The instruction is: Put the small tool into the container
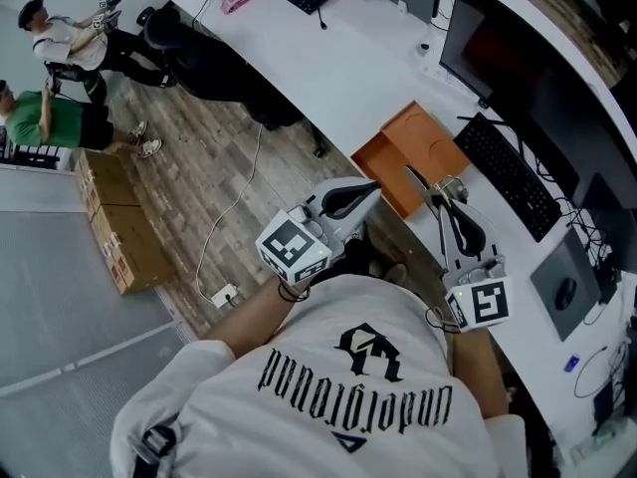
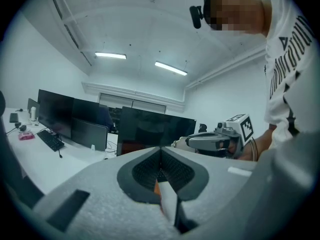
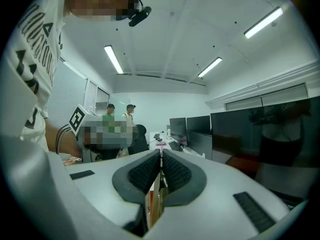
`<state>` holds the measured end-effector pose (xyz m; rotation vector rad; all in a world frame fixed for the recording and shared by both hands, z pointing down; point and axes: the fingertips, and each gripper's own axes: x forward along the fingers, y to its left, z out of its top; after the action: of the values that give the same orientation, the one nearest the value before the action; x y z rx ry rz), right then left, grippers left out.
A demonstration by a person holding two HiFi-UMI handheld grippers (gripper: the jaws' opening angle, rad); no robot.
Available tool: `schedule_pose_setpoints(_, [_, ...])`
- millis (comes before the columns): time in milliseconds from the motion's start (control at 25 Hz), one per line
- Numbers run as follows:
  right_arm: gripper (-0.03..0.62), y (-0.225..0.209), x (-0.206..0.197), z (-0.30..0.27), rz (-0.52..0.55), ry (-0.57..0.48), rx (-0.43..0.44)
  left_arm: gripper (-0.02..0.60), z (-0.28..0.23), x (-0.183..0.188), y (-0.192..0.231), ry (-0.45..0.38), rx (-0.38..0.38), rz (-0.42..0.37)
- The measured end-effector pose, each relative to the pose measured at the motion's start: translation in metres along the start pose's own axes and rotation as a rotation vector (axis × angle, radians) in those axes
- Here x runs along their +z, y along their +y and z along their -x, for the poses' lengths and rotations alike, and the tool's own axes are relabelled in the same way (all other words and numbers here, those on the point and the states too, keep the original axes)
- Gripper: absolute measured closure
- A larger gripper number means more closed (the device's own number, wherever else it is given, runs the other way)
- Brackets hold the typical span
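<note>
Jaws of the left gripper (image 2: 161,156) are pressed fully together, with nothing between the pads. The right gripper (image 3: 160,160) is in the same condition: jaws together, pads meeting along one line, nothing held.

Both grippers are held close in front of the person's white shirt (image 1: 358,386), side by side and near each other, tips pointing away from the body. From above, the left gripper sits over the edge where the wooden floor (image 1: 199,187) meets the white desk (image 1: 348,58). The tips of the right gripper overlap the near edge of the orange box (image 1: 408,147); whether they touch it or hang above it cannot be told.

The orange box lies on the desk, its top open, just left of a black keyboard (image 1: 508,172). A dark monitor (image 1: 488,48) stands behind the keyboard.

The small tool cannot be made out in any view; it is possibly inside or near the box, but no frame shows it.
</note>
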<state>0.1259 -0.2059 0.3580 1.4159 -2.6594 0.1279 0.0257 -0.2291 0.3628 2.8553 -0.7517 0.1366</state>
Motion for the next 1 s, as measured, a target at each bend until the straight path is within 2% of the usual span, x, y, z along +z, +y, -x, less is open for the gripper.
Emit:
schedule_pose_setpoints(480, [0.566,-0.004,-0.038,-0.054,-0.054,0.076,0.004,0.566,-0.016,-0.033,0.048,0.068,-0.039,0.038])
schedule_pose_setpoints(1000, [0.567,-0.011,-0.104,-0.099,-0.14,0.166,-0.009,0.566,-0.037,-0.09,0.091,0.147,-0.068,0.091])
